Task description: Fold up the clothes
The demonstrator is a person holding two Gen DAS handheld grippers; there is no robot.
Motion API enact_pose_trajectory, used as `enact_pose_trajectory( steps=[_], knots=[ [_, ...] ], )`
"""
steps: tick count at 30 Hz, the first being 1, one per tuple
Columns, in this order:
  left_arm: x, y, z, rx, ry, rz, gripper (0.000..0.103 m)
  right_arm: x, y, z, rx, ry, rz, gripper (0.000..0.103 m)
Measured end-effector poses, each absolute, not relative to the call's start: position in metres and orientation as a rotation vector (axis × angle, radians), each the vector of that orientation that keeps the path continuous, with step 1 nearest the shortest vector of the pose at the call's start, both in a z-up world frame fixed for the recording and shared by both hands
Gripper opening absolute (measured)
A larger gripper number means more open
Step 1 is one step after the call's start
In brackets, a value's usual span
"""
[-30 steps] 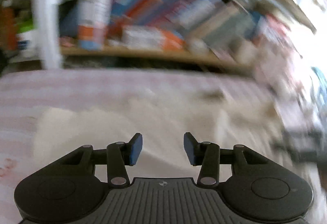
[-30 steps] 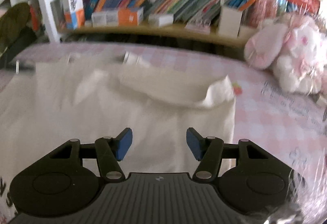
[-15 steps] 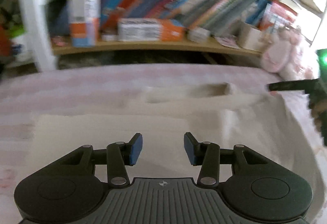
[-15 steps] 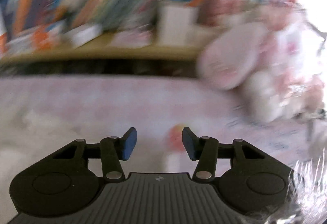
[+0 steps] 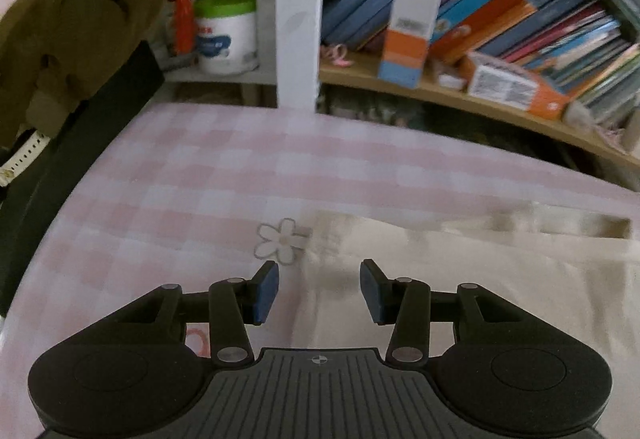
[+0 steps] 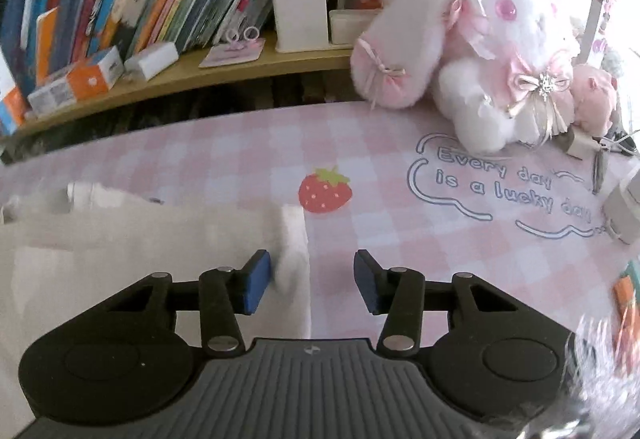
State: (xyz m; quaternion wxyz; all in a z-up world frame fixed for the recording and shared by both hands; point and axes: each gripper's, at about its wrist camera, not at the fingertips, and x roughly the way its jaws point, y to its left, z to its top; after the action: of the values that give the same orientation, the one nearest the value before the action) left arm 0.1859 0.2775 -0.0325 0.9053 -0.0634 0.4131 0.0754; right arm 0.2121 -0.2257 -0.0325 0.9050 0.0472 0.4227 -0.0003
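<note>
- Cream garment (image 5: 460,279): lies spread on the desk (image 5: 240,175), which is covered by a pink checked cloth. In the left wrist view its left edge runs just right of a printed flower (image 5: 282,241). In the right wrist view its right edge (image 6: 296,259) ends just short of a printed strawberry (image 6: 325,191).
- Lie of the cloth: a raised band or fold crosses the far side in both views. Blur prevents telling whether this is a collar, a hem or a turned-over layer, so how far the folding has got cannot be judged.
- Left hand-held gripper (image 5: 319,291): released, jaws wide apart, empty, poised low over the garment's left edge.
- Right hand-held gripper (image 6: 311,281): released, jaws apart, empty. The left pad sits at the garment's right edge and the right pad over bare checked cloth.
- Handling judgement: thin, soft, limp fabric, light and not fragile. It will sag and crease wherever unsupported, and may slide on the smooth cover.
- Hold points: a pinch at each side edge or corner, both layers gathered between the pads, should keep it square.
- Hazard: plush toys (image 6: 492,51) and small clutter stand near the right side.
</note>
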Motion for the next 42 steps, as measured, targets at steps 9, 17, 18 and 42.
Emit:
enact_pose_trajectory(
  steps=[9, 17, 18, 42],
  knots=[
    [0.167, 0.272, -0.032, -0.129, 0.756, 0.056, 0.007, 0.207, -0.219, -0.021, 0.127, 0.807, 0.092, 0.006],
    [0.181, 0.293, -0.049, -0.172, 0.820, 0.179, 0.008, 0.214, -0.224, -0.039, 0.159, 0.830, 0.012, 0.007],
    [0.181, 0.293, -0.049, -0.171, 0.818, 0.182, 0.009, 0.215, -0.224, -0.042, 0.163, 0.832, 0.002, 0.008],
    [0.014, 0.164, -0.018, -0.052, 0.877, -0.054, 0.075, 0.000, -0.248, -0.015, 0.419, 0.983, -0.063, 0.042]
  ],
)
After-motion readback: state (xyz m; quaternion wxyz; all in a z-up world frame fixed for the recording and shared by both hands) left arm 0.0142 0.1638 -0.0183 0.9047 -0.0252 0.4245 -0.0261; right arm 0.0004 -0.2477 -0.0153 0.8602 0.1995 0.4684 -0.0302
